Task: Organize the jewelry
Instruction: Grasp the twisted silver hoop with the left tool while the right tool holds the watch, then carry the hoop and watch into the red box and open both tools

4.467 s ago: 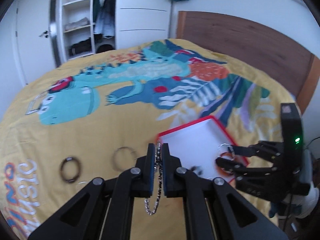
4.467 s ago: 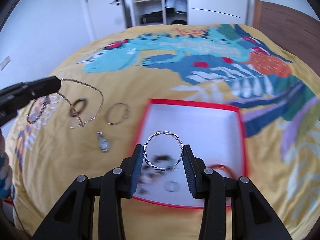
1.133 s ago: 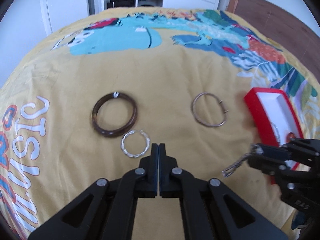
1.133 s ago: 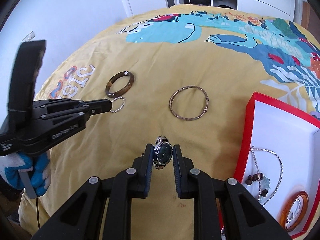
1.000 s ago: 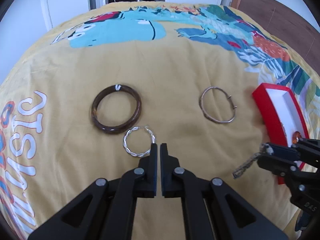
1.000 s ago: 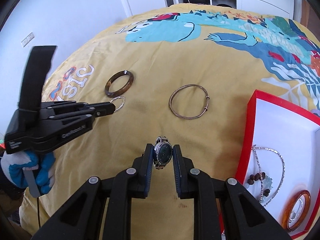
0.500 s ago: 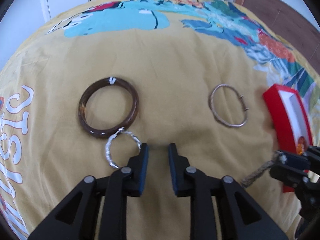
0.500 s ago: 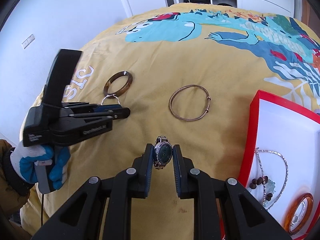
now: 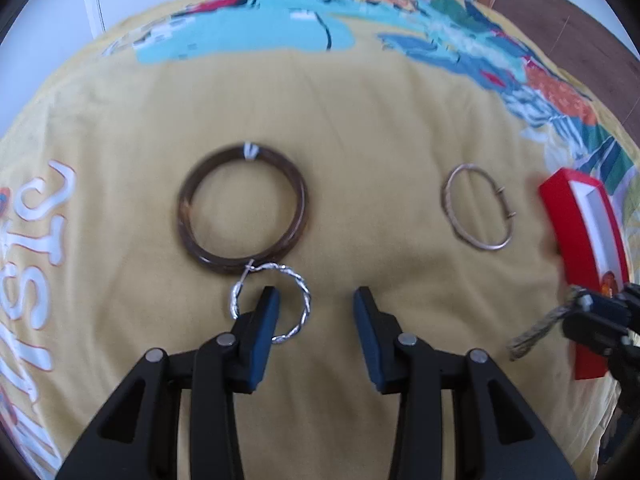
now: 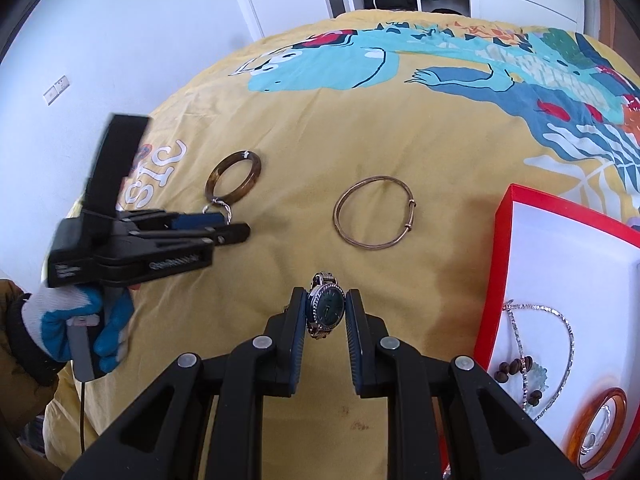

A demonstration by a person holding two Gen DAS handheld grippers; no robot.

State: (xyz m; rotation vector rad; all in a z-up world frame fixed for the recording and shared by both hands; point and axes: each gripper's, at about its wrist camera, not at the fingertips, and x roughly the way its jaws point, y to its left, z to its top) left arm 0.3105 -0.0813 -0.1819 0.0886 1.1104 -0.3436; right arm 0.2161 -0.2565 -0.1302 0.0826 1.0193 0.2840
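Left tool hangs low over the yellow bedspread with its jaws moderately apart, having just been opening, and nothing is clamped: the left finger lies across the twisted silver ring, while the right finger stands clear on bare cloth. That ring lies flat on the bed, its top edge touching the brown bangle. It looks thin, light and stiff, a wire hoop that will probably skate on smooth pads or tip if pinched off-centre. The likeliest hold is across the wire at one side, one pad inside the loop and one outside, pressing a little into the soft bedding to get under it. Care is needed not to drag the bangle along.

Right tool is closed narrowly on a dark-faced watch, gripped on the case sides, with the strap hanging below. The watch seems heavier and rigid at the case, so that grip looks sound.

A thin gold bangle lies alone between both tools and the red tray, which already carries a necklace and an orange bangle.
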